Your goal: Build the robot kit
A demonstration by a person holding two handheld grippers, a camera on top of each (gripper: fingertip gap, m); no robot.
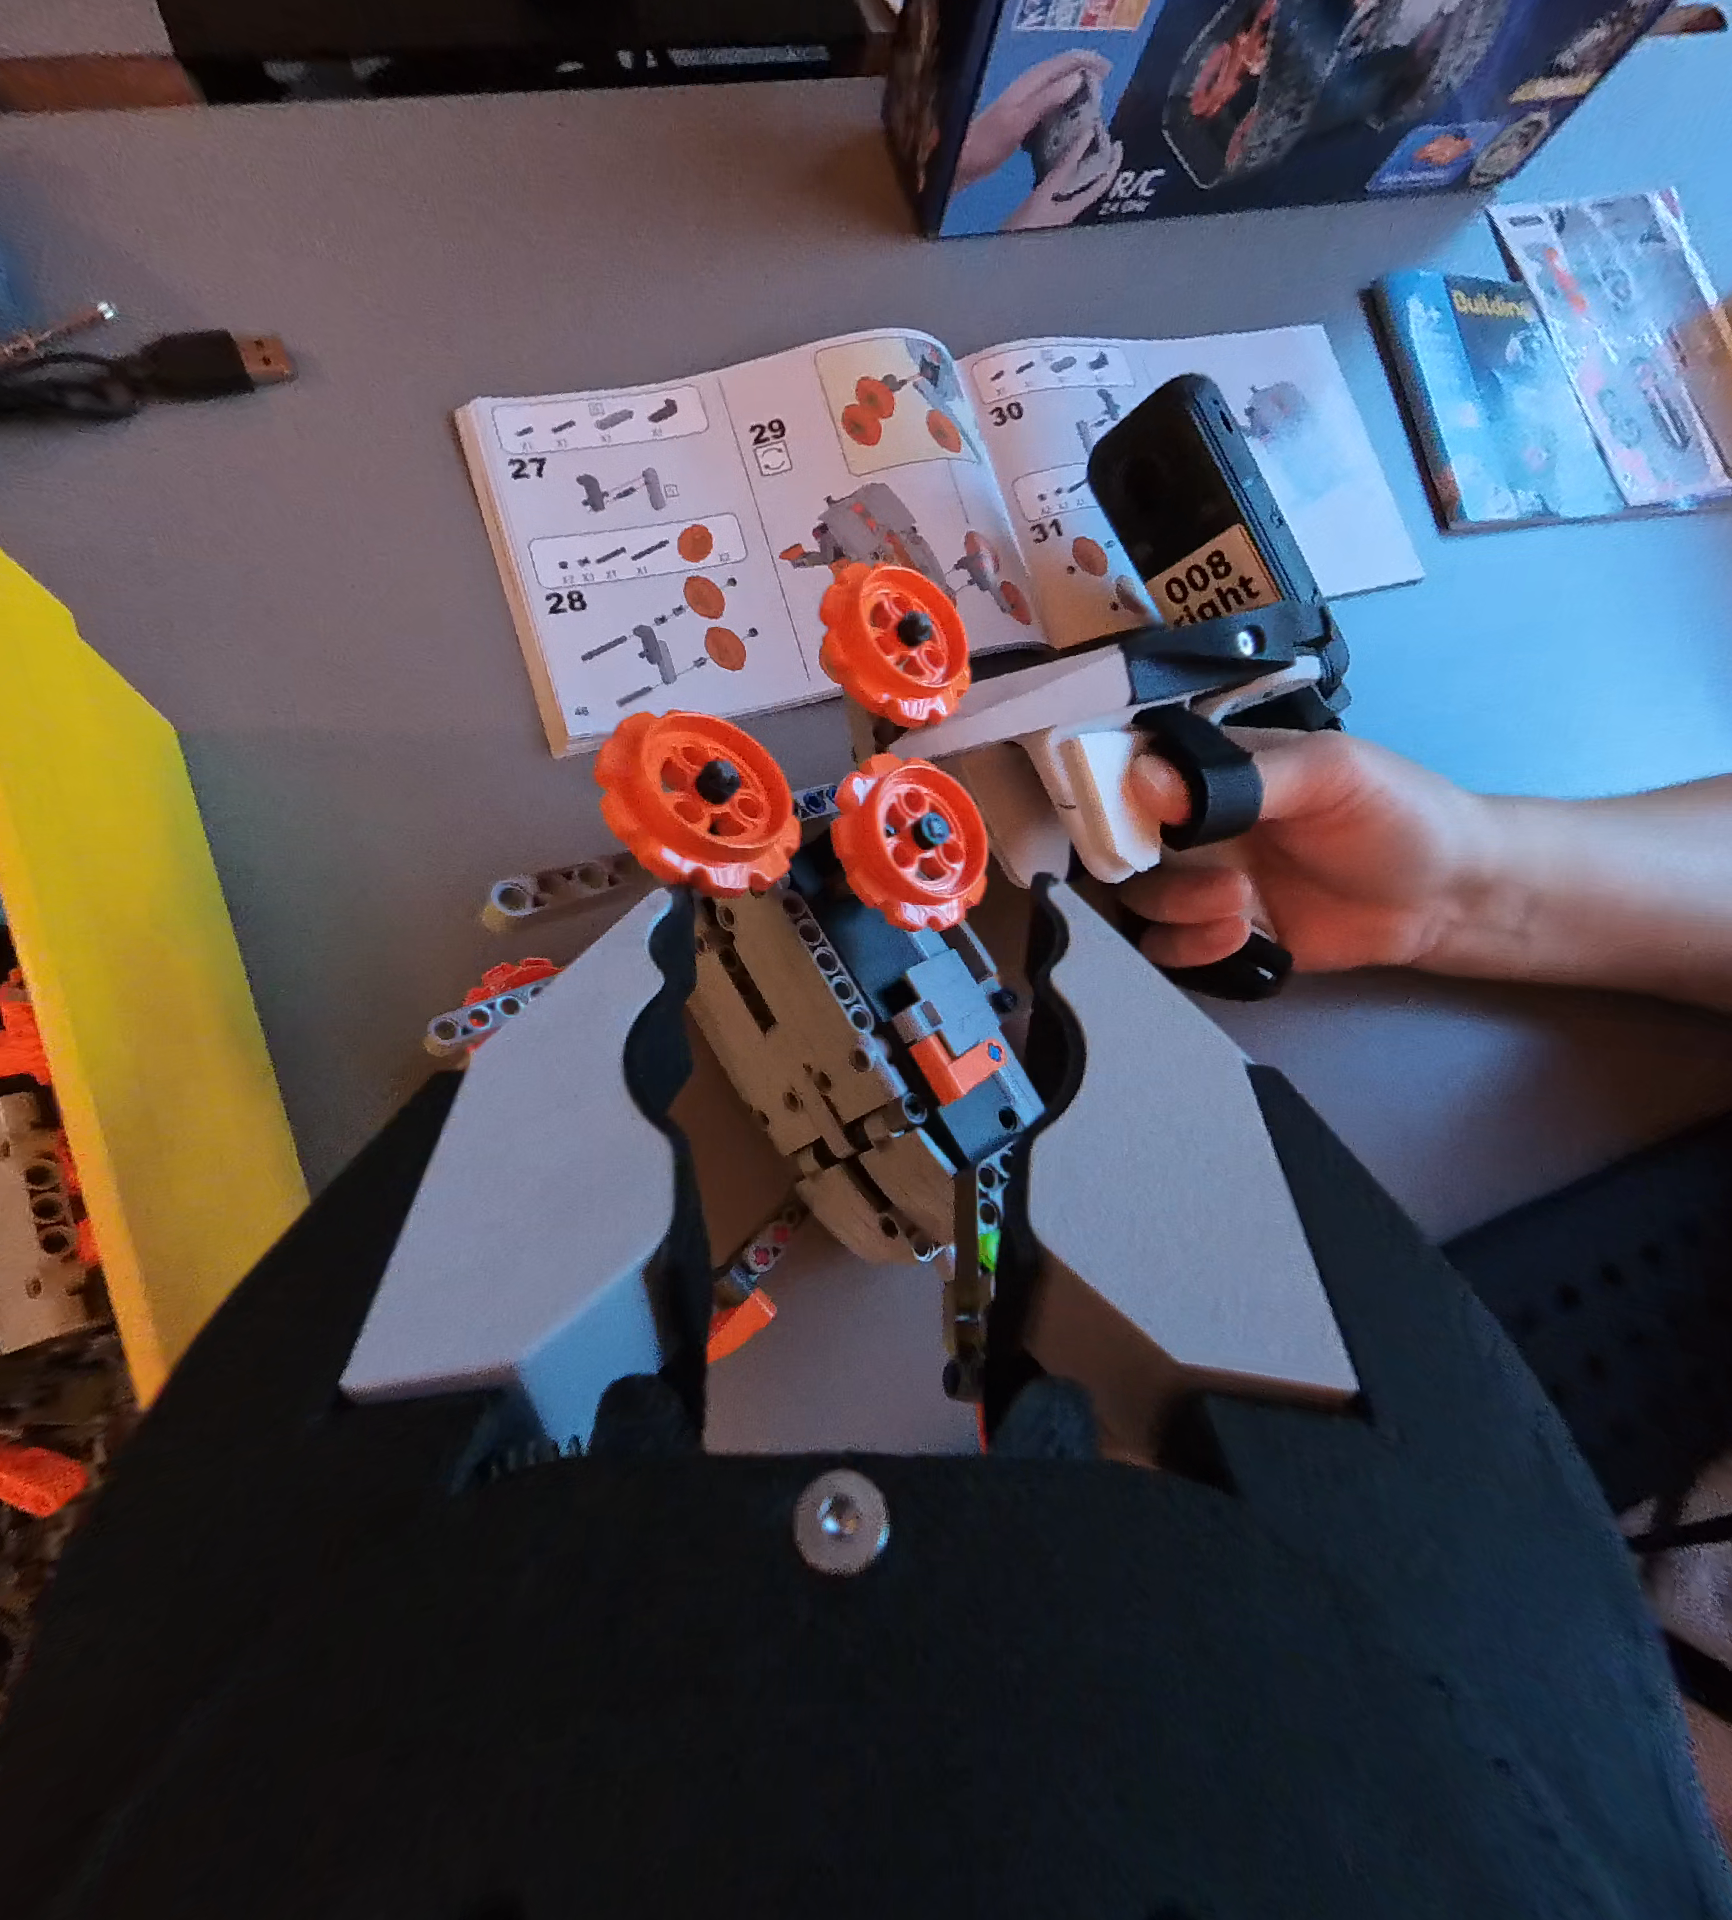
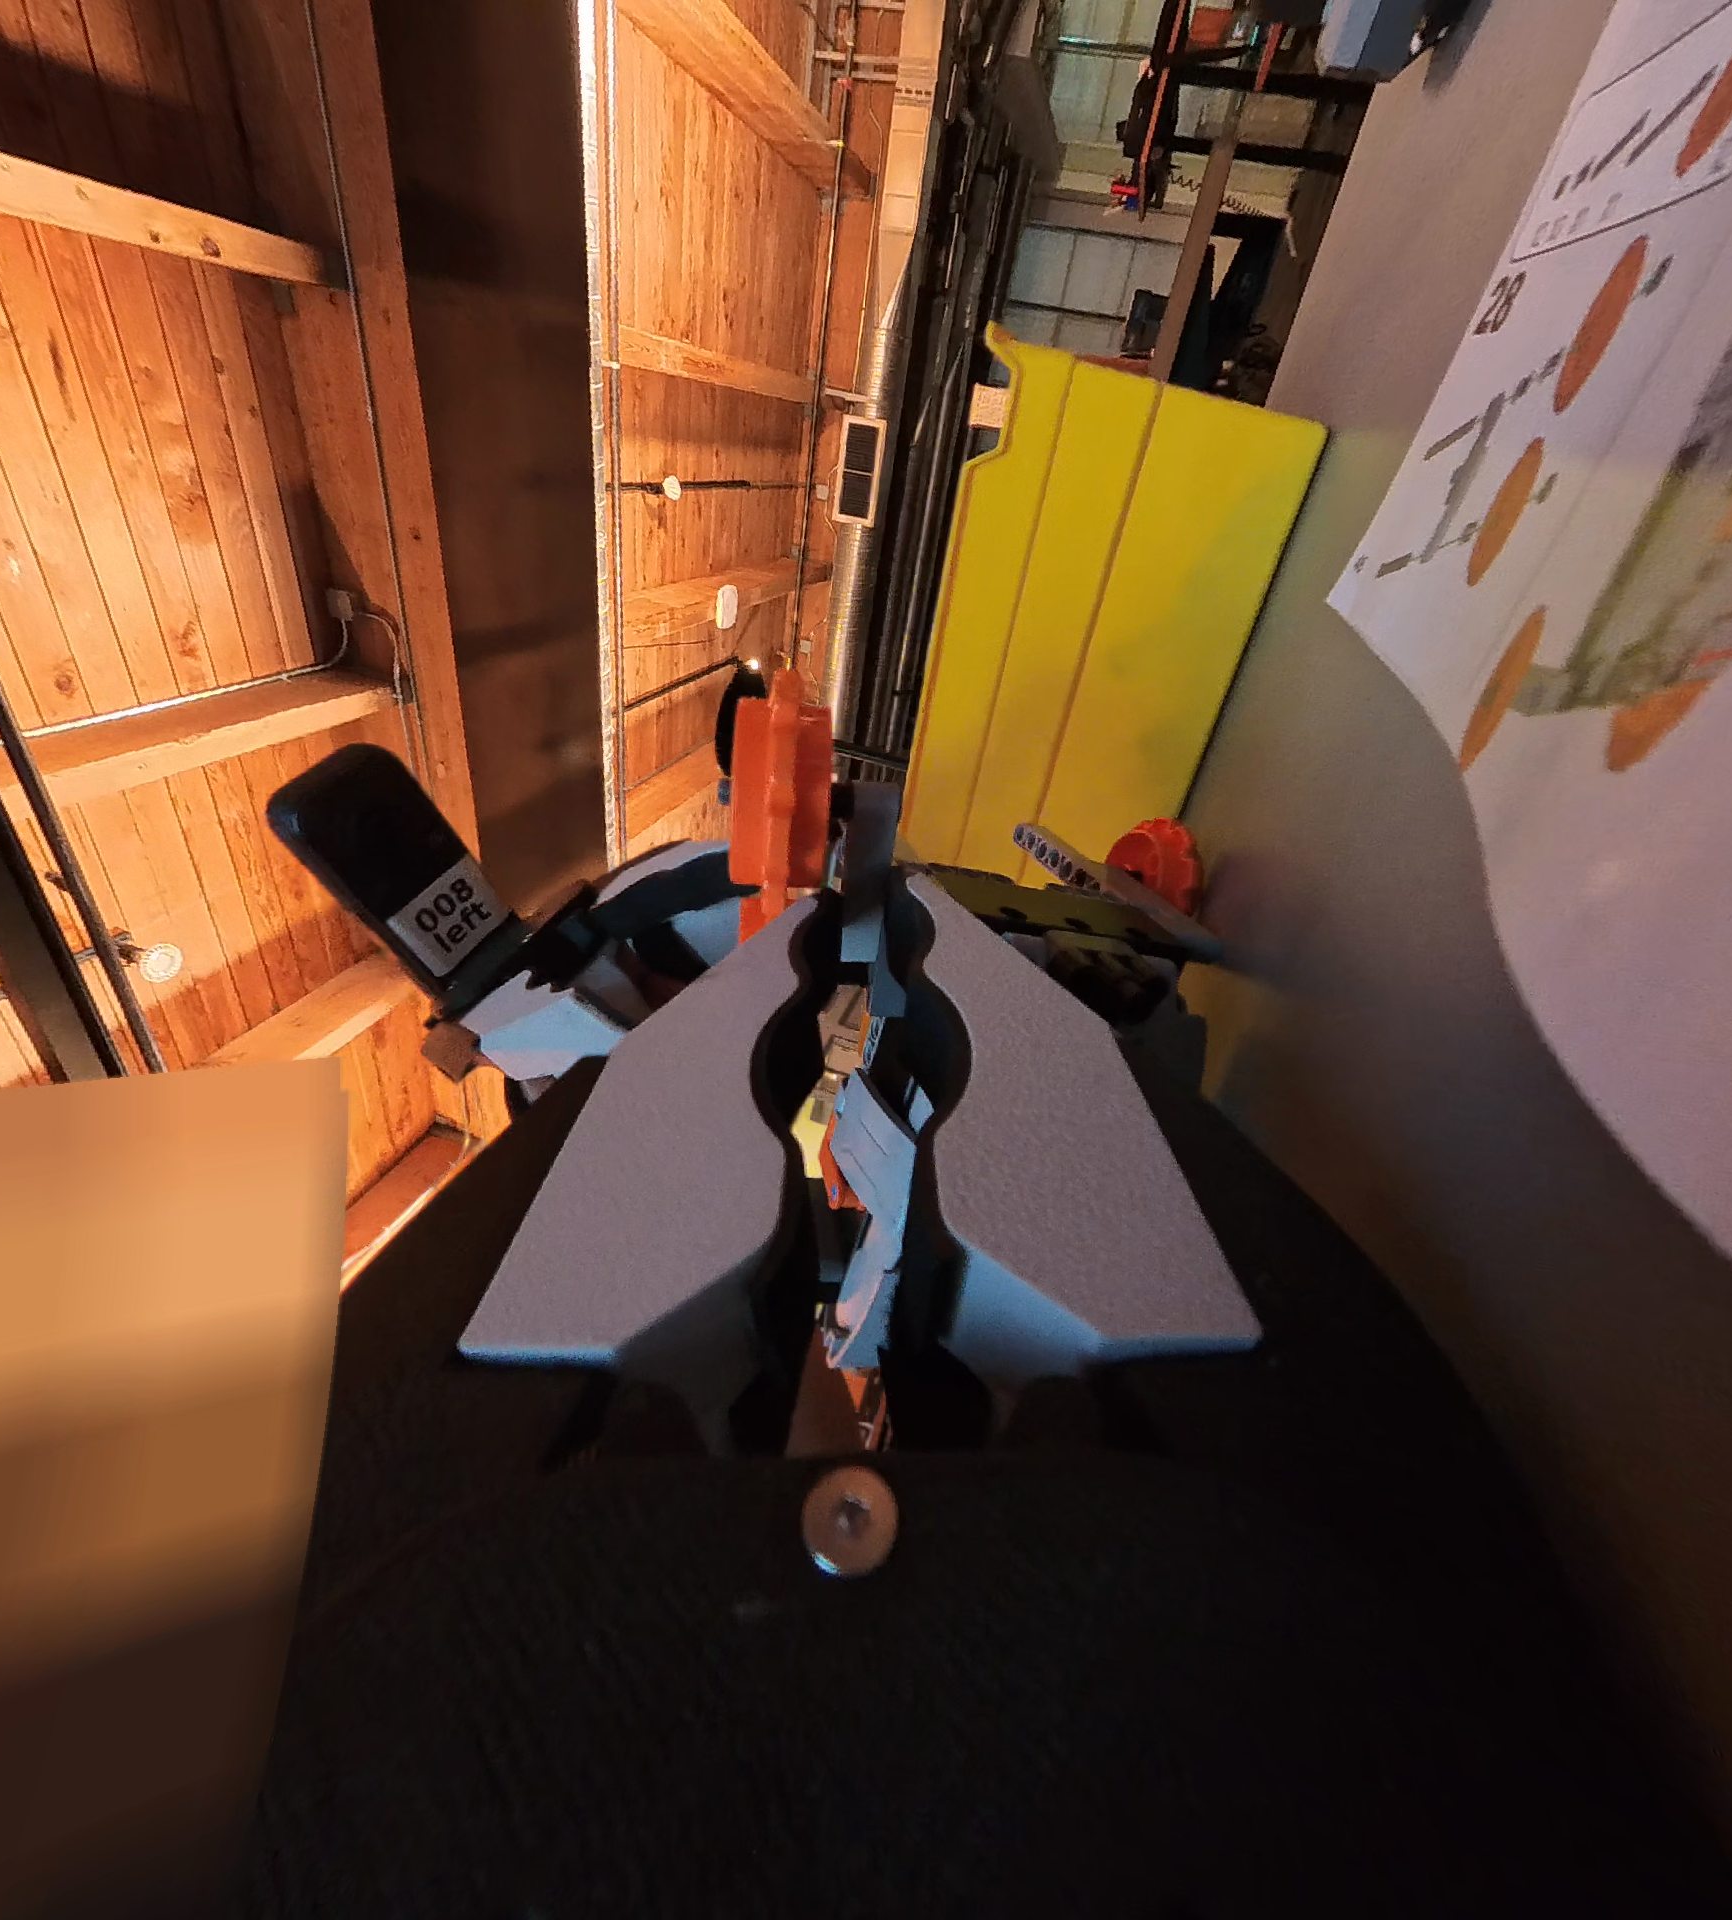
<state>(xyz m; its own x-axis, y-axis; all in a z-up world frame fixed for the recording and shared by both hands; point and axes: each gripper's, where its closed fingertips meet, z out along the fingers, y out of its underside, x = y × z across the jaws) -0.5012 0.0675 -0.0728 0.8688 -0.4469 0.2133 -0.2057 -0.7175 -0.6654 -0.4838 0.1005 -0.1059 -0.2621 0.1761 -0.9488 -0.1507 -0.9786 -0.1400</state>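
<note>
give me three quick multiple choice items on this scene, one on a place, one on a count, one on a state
1. Where does the open instruction booklet lie?
A. in the yellow bin
B. flat on the grey table, beyond the model
C. on top of the blue box

2. How many orange wheels are mounted on the brick model in the left wrist view?
A. one
B. three
C. five

3. What state is the left gripper in?
A. shut on the brick model
B. wide open over bare table
C. holding the USB cable

Answers:
1. B, its pages are spread on the table behind the wheels.
2. B, three orange wheels cluster at the model's far end.
3. A, its fingers press both sides of the grey model body.
</note>
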